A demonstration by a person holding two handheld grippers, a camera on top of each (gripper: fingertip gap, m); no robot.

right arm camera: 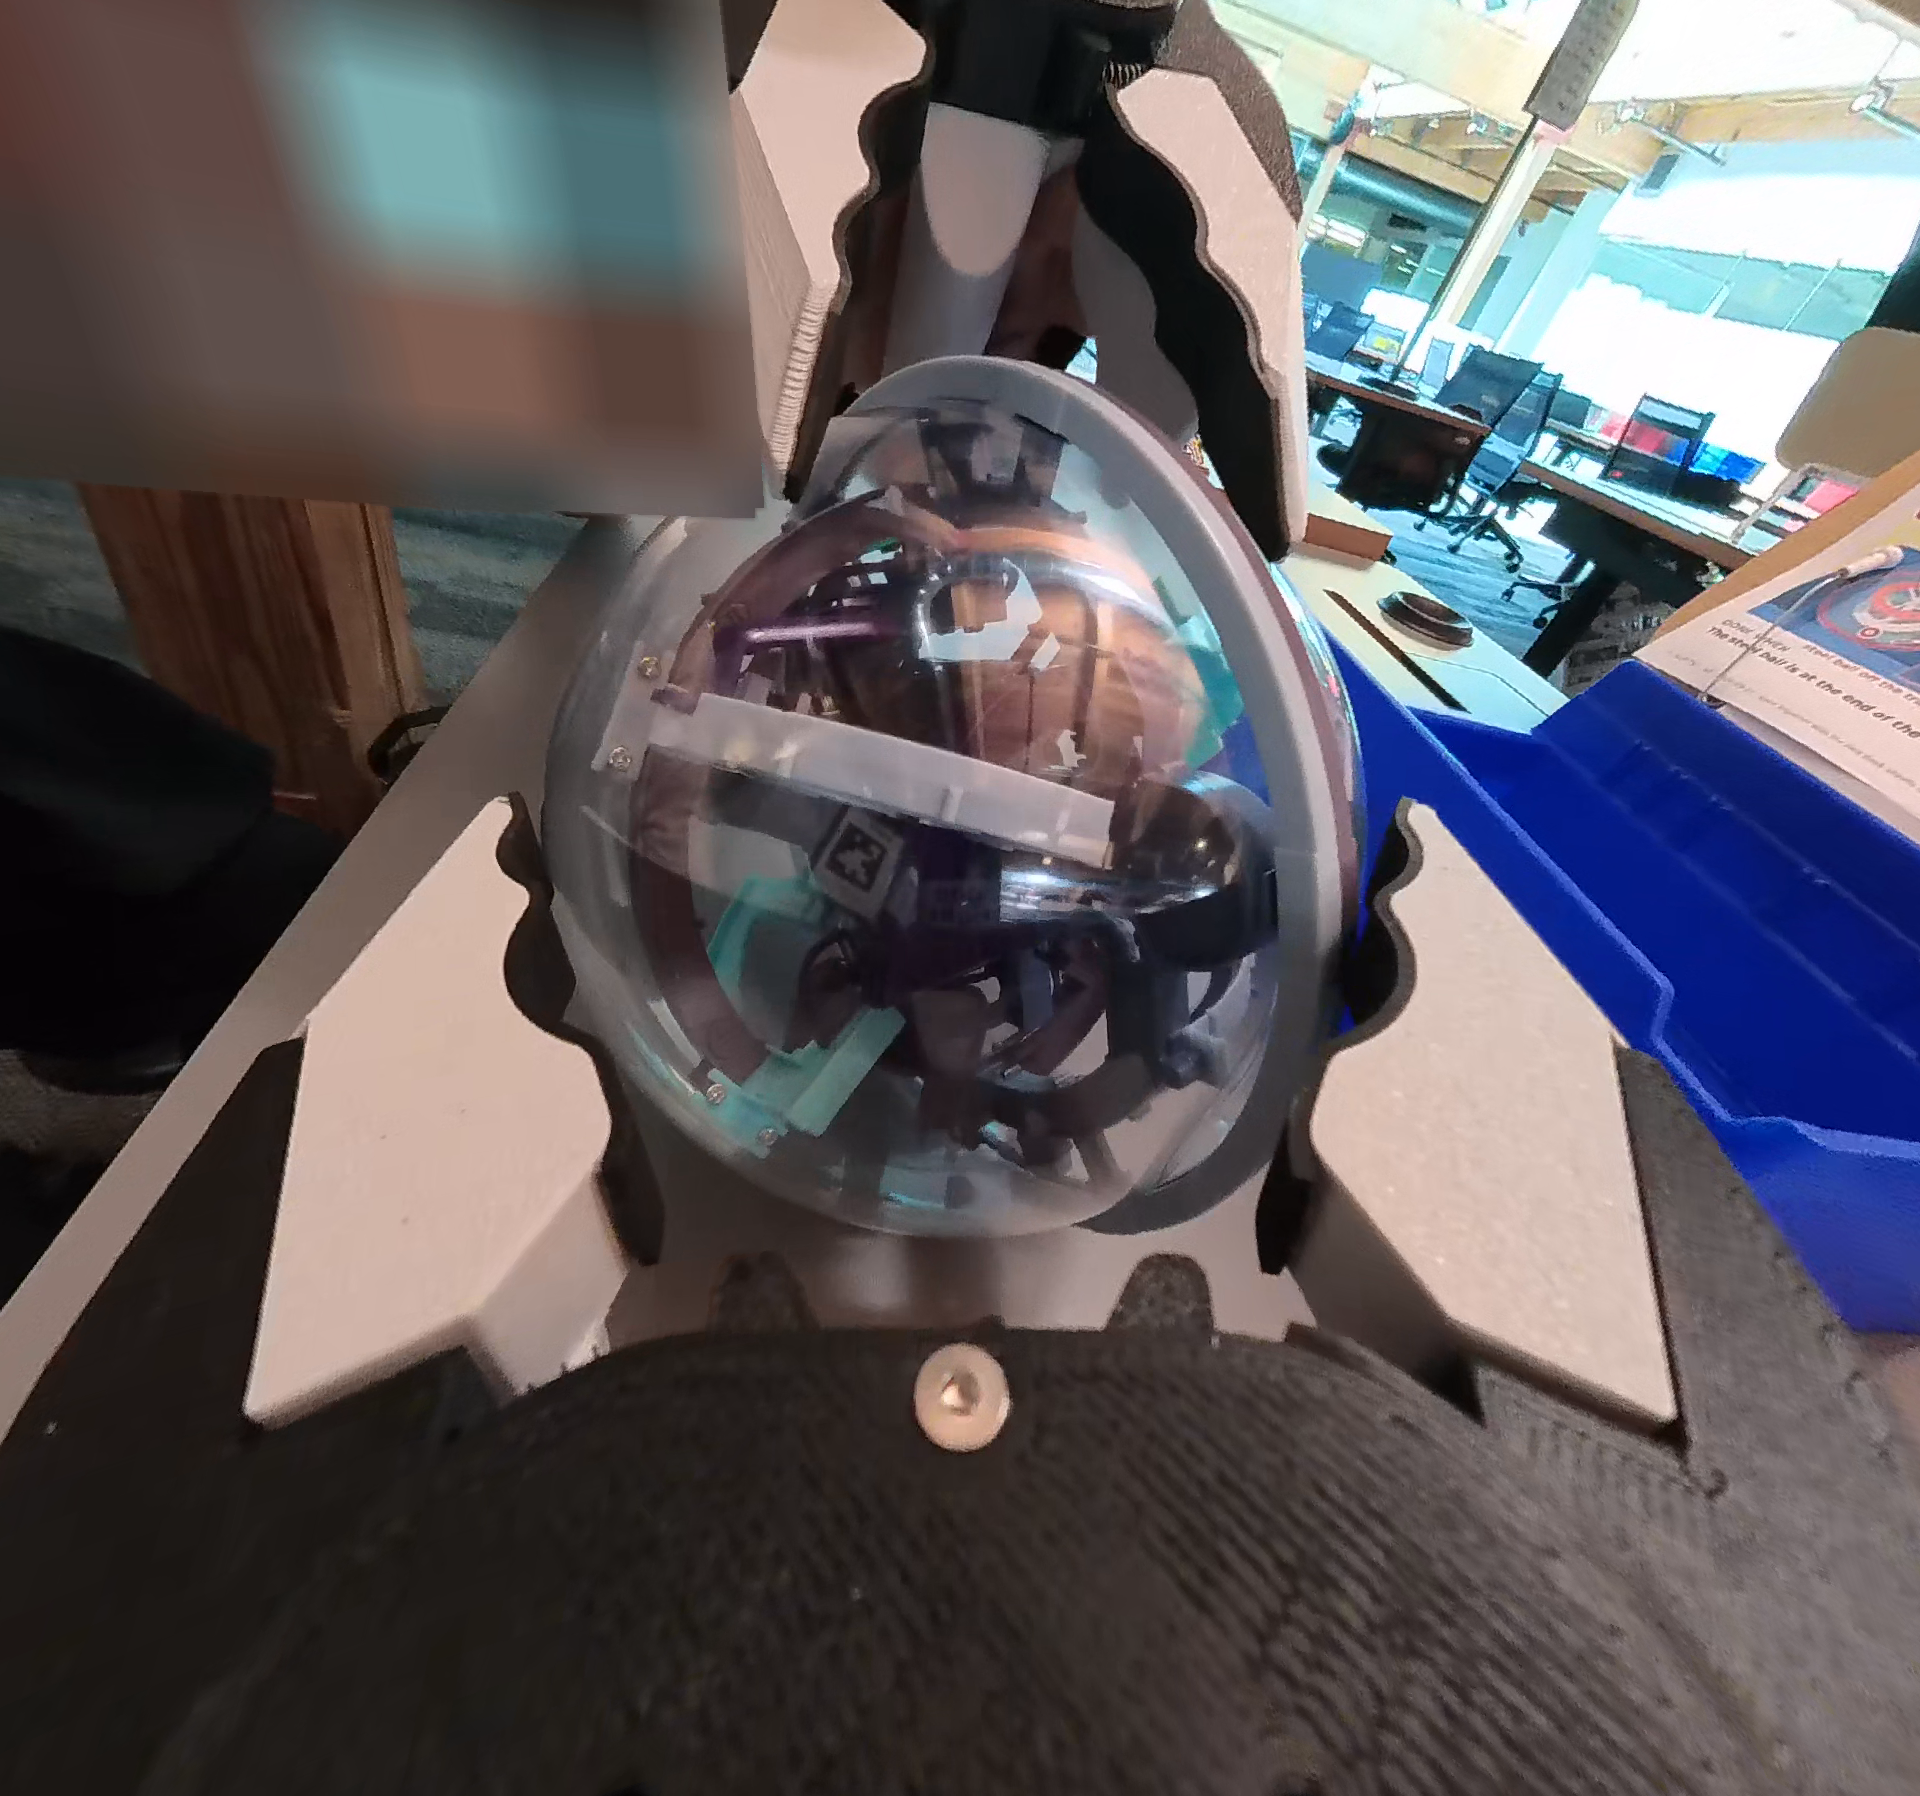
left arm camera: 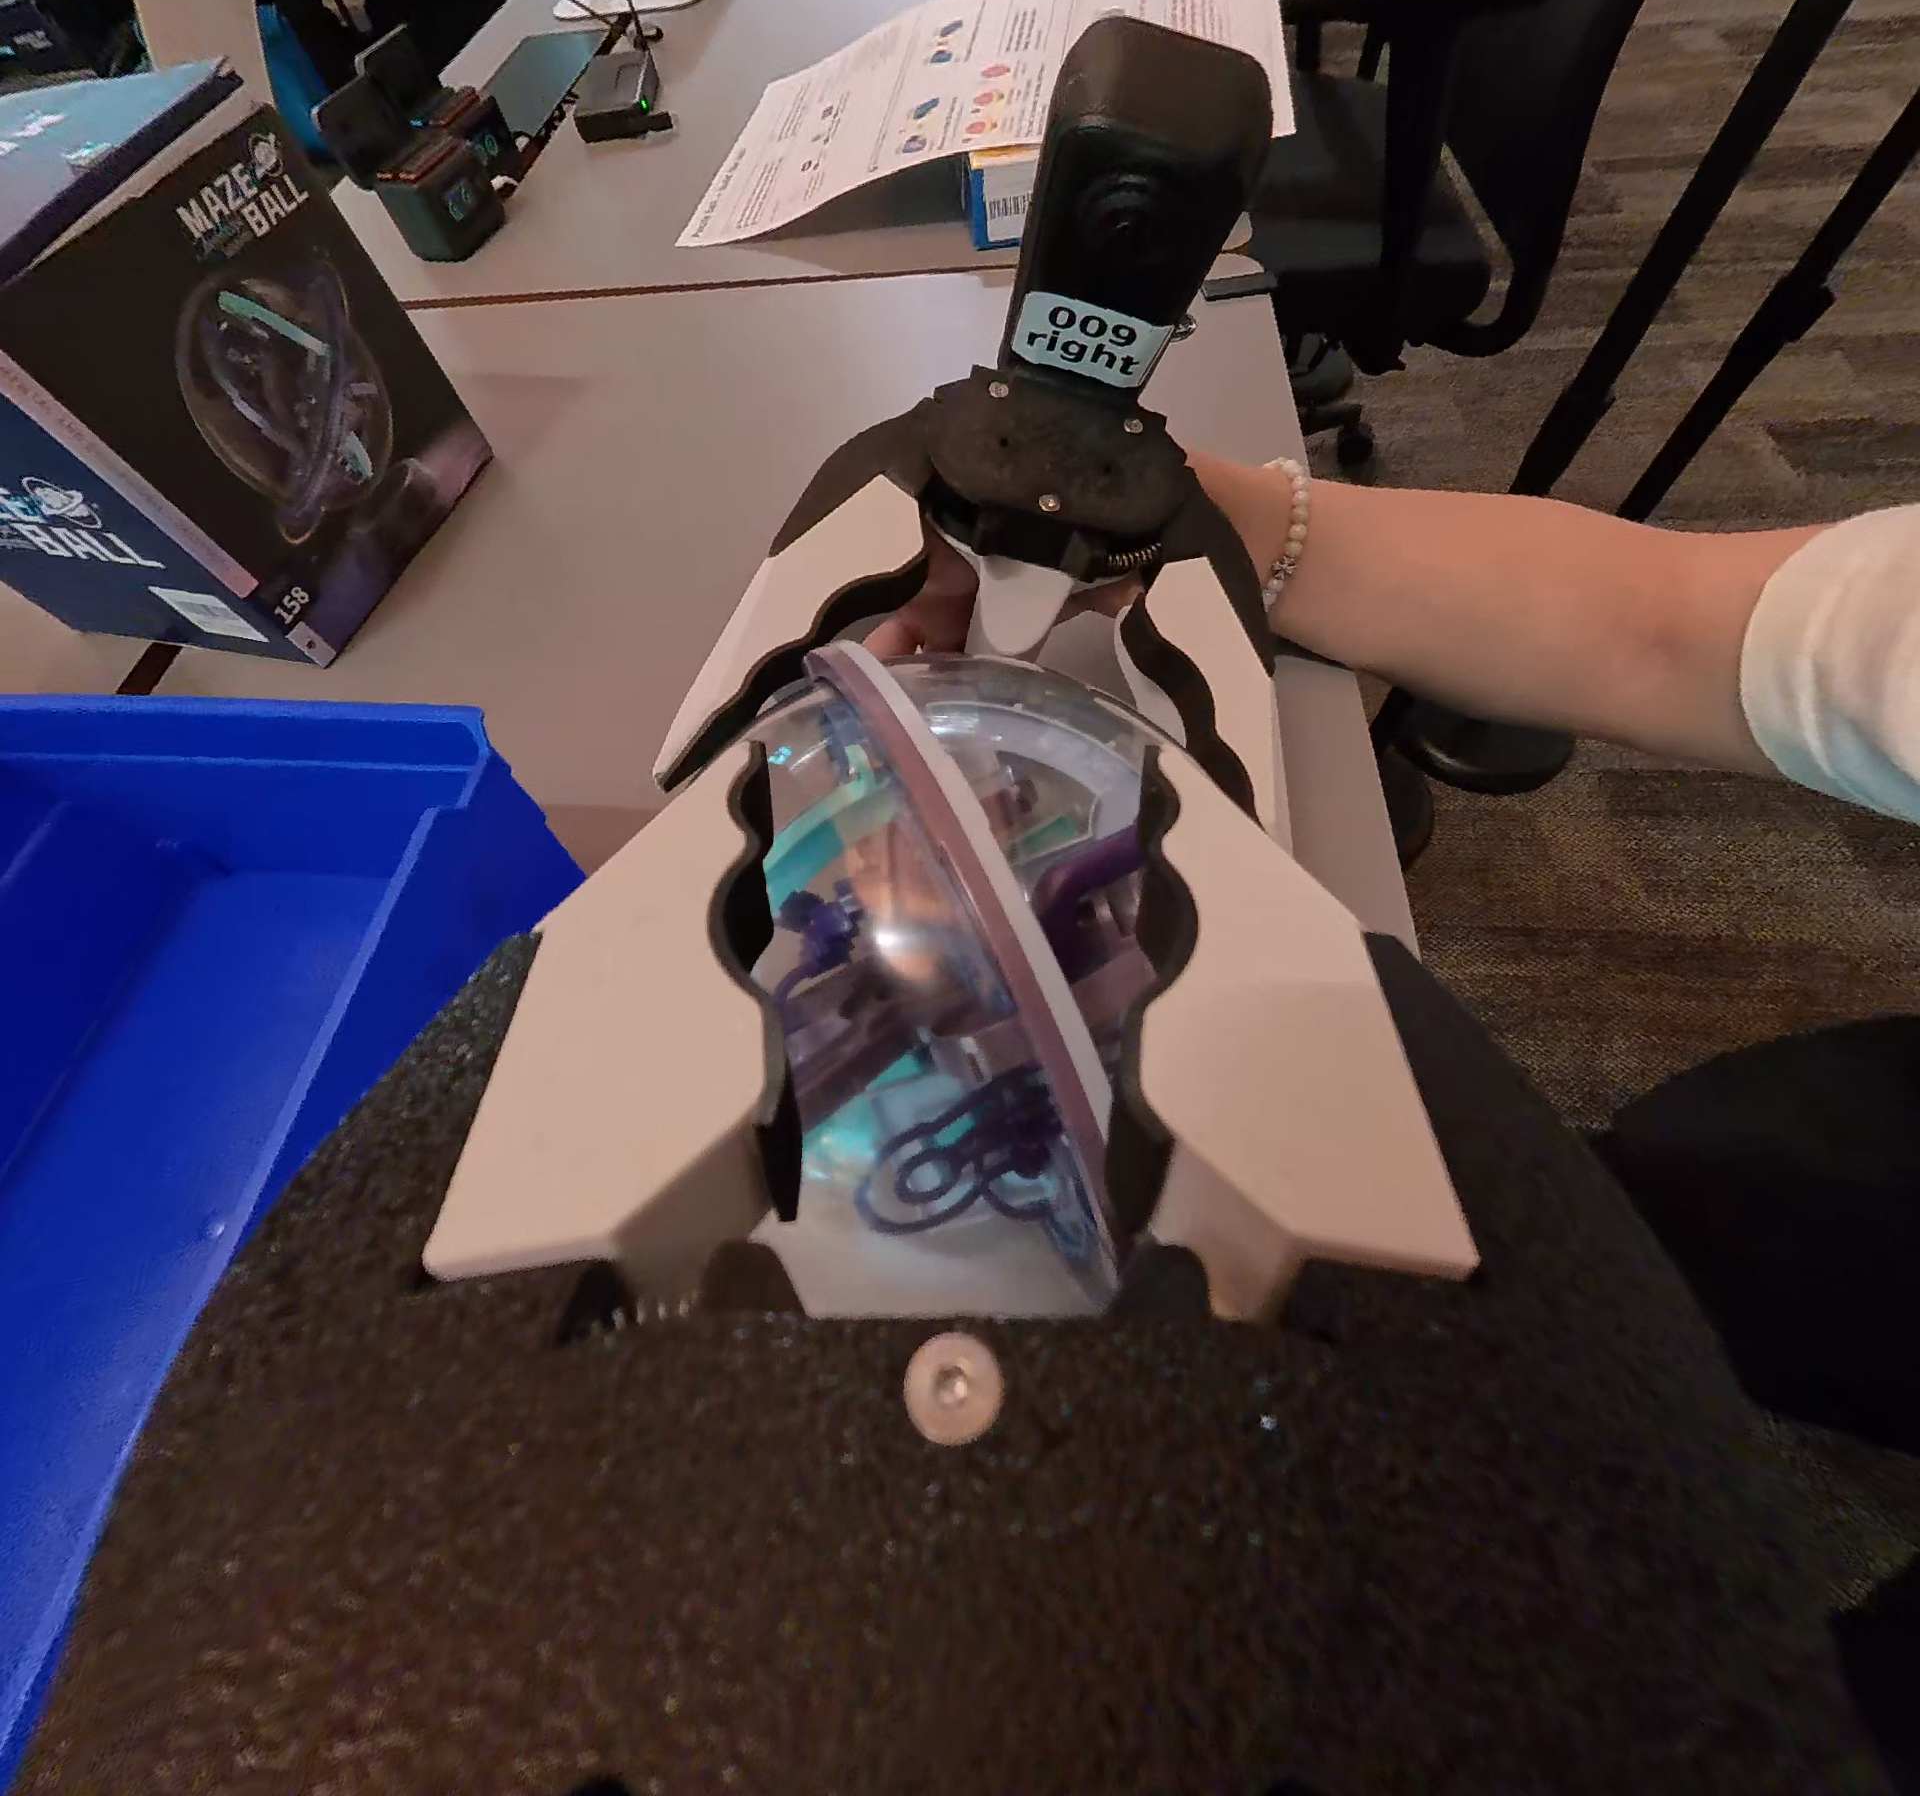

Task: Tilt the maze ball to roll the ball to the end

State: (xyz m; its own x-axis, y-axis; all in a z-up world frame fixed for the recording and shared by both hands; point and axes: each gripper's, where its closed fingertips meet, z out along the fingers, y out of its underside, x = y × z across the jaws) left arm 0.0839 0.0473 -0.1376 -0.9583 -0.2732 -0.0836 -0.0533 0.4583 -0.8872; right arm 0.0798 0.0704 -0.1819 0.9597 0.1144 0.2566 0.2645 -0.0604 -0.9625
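Maze ball (left arm camera: 940, 957): held up over the surface (left arm camera: 582, 458), between both tools.
Left tool (left arm camera: 951, 977): clamped on it.
Right tool (right arm camera: 951, 915): likewise.
Progress: lifted; inner ball not visible, end unconfirmed.

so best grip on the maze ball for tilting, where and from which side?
Grip the clear shell of the maze ball on either side of its grey seam ring, as now: left tool and right tool come from opposite ends. The scalloped fingers cradle the round surface, likely resisting slip.
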